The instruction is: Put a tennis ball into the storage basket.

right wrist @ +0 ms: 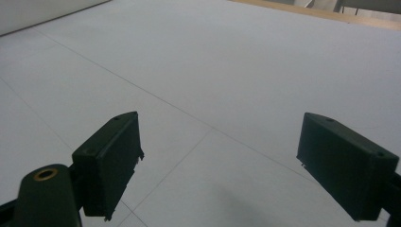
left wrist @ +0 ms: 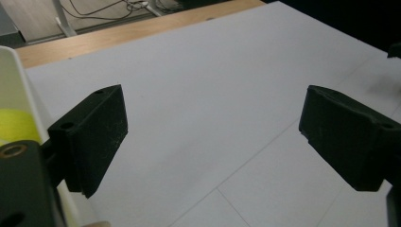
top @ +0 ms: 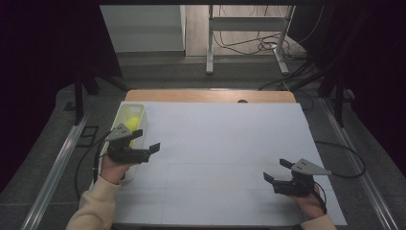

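White sheet material covers most of the tabletop (top: 215, 143), and a strip of bare wood shows along its far edge. At the left edge of the sheet we see a long, pale translucent bin (top: 125, 115); inside it lies a yellow ball (top: 133, 123), in the part of the bin nearer to the person.

We see the left hand-held gripper (top: 147, 141) just beside this bin, on the side toward the middle of the tabletop. Its jaws stand wide apart and hold nothing. They point to the right, across the sheet. In the left gripper view the same left hand-held gripper (left wrist: 213, 137) looks over the bare white sheet, and the pale wall of the bin with a little yellow behind it is at the left border. The person's left hand (top: 114, 168), in a cream sleeve (top: 95, 206), holds this tool from below.

The right hand-held gripper (top: 276, 170) is well apart from the bin, near the right front corner of the sheet. Its jaws are also spread open and empty, and they point to the left. In the right gripper view, the right hand-held gripper (right wrist: 220, 156) has plain white sheet with thin seam lines between its jaws. We cannot tell whether either tool touches the sheet or hangs just above it.
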A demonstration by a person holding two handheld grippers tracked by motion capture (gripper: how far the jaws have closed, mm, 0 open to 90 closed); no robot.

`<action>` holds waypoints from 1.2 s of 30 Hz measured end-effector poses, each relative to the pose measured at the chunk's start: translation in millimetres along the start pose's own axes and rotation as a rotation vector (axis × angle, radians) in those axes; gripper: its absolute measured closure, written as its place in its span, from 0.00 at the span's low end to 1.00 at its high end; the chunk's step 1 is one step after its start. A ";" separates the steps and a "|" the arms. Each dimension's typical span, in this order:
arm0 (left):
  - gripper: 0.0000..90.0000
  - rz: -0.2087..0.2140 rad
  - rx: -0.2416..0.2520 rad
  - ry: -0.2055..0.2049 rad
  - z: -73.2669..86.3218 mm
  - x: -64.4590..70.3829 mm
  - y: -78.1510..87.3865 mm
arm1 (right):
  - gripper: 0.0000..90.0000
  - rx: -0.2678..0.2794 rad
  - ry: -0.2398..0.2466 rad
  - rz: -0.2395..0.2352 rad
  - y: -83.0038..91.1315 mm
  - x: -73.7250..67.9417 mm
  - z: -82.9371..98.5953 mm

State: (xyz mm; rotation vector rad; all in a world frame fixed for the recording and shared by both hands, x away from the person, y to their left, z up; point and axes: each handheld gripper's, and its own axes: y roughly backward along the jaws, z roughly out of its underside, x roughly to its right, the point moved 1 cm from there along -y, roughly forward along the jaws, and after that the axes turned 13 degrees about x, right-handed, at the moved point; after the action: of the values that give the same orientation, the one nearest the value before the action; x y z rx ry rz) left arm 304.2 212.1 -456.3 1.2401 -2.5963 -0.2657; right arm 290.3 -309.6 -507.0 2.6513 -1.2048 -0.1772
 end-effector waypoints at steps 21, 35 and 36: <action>0.13 0.064 -0.062 -0.109 40.5 51.0 -8.3 | 0.16 -0.006 0.003 -0.018 -1.4 -1.8 1.3; 0.14 0.080 -0.081 -0.092 64.5 56.7 -8.0 | 0.16 -0.023 0.008 -0.033 -3.2 -4.6 2.7; 0.14 0.079 -0.080 -0.089 65.2 56.2 -8.2 | 0.16 -0.023 0.010 -0.041 -3.1 -5.2 2.7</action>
State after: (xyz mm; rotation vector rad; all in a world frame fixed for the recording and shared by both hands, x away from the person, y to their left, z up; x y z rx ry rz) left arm 256.5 166.7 -512.3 1.1199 -2.6740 -0.4147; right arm 288.6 -304.1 -510.3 2.6547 -1.1392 -0.1830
